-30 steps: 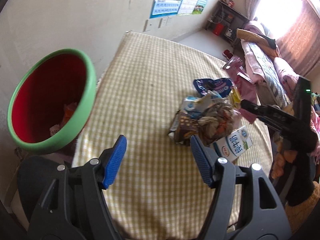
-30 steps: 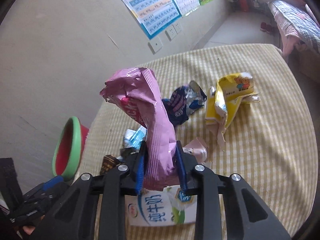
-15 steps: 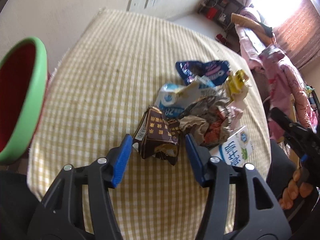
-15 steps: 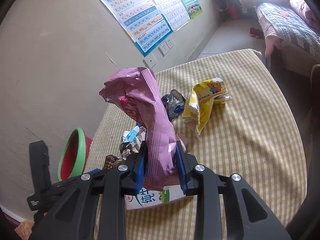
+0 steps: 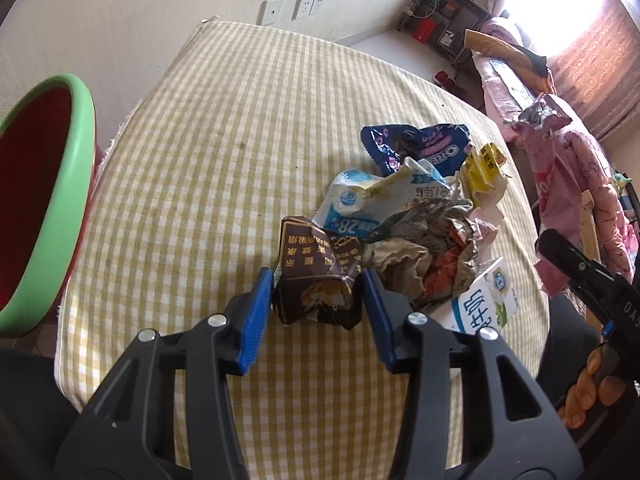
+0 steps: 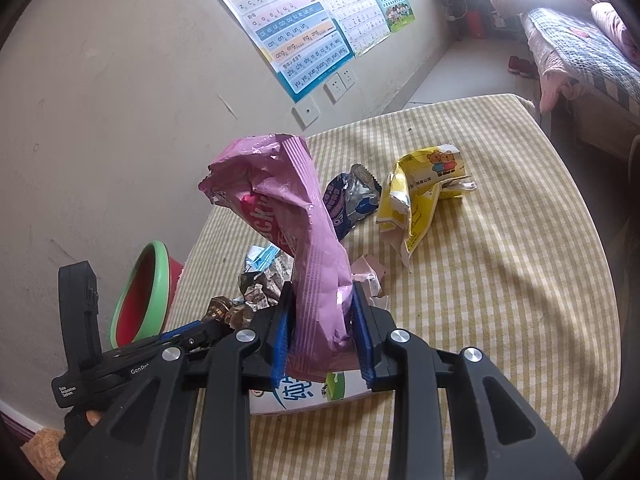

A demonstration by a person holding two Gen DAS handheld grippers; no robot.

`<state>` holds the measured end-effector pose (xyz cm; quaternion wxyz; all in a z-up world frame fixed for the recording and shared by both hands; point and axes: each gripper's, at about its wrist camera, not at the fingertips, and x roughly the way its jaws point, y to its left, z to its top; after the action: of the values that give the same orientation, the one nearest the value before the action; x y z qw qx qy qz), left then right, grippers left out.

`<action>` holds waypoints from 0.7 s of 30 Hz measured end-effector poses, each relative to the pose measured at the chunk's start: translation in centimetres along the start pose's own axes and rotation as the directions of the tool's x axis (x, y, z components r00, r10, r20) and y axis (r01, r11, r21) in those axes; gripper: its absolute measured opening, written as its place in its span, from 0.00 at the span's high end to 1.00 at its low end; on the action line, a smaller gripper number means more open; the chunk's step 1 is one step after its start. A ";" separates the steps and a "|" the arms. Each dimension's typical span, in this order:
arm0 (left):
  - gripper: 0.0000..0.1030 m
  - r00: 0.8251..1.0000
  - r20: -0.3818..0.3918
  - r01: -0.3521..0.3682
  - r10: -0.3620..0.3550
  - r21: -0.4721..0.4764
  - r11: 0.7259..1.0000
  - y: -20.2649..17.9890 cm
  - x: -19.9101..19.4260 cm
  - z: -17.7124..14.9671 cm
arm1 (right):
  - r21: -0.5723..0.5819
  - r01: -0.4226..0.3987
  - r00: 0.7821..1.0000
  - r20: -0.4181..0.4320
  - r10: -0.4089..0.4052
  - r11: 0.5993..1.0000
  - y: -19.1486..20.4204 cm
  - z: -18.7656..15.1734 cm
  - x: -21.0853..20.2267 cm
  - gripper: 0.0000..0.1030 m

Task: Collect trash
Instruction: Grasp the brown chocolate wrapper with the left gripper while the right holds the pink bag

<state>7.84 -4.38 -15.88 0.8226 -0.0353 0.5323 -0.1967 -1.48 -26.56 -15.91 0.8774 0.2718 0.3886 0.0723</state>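
Note:
A pile of trash lies on the yellow checked table [image 5: 224, 128]. My left gripper [image 5: 317, 300] points down at the pile's near end. A crumpled brown wrapper [image 5: 316, 280] sits between its blue pads. The jaws are closing and the pads stand right at the wrapper's sides without squeezing it. My right gripper [image 6: 322, 332] is shut on a long pink wrapper [image 6: 298, 216], held upright above the table. That pink wrapper [image 5: 560, 168] also hangs at the right of the left wrist view. The red bin with a green rim [image 5: 48, 200] stands beside the table's left edge.
The pile also holds a blue Oreo wrapper [image 5: 420, 148], a light-blue and white packet [image 5: 360, 204], a crumpled foil bag [image 5: 428, 252] and a milk carton [image 5: 484, 304]. A yellow packet [image 6: 420, 196] lies farther back. A wall with posters runs behind the table.
My left gripper has come down from beside the bin to the pile, and its jaws have narrowed around the brown wrapper. The right gripper keeps the pink wrapper and has drawn back slightly.

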 end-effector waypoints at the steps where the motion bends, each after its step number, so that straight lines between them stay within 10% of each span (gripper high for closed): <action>1: 0.57 1.000 -0.004 0.001 -0.001 -0.002 1.000 0.2 0.0 0.1 | -0.002 -0.001 1.000 -0.002 0.001 1.000 0.1 0.0 0.0 0.73; 21: 0.52 0.998 0.042 -0.040 0.041 -0.024 0.999 1.4 -1.5 -1.0 | -0.026 -0.013 1.000 0.004 0.013 1.000 0.8 -0.1 -0.2 0.73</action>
<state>6.87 -2.38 -15.43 0.8371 -0.0384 0.5175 -0.1730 -1.63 -25.90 -15.46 0.8812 0.2630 0.3840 0.0825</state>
